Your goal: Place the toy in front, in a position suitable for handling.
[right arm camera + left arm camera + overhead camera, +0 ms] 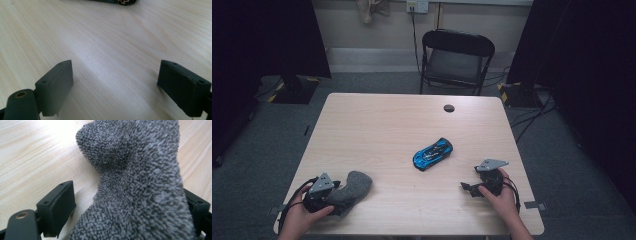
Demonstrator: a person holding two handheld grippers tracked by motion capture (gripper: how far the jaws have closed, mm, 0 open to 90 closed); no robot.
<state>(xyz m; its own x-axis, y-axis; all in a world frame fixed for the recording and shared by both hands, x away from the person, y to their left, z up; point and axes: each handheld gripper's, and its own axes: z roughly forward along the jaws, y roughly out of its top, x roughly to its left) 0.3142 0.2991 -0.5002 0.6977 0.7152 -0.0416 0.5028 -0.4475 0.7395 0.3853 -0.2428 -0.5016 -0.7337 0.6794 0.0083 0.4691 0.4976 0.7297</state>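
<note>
A fuzzy grey cloth [355, 185] lies bunched on the wooden table [377, 120] near its front left corner. My left gripper [338, 191] is open around one end of it. In the left gripper view the cloth [140, 182] sits between the jaws, with a gap beside the left pad [58, 205] while its other side lies against the right one. A blue and black toy car [432, 153] rests near the table's middle right. My right gripper [466, 188] is at the front right, pointing left, open and empty [116, 63]. The car's underside [117, 1] shows at the top edge of the right gripper view.
A small round black cap [449, 108] sits in the tabletop near the far edge. A black folding chair [457, 57] stands behind the table. Dark curtains and cables flank both sides of the floor.
</note>
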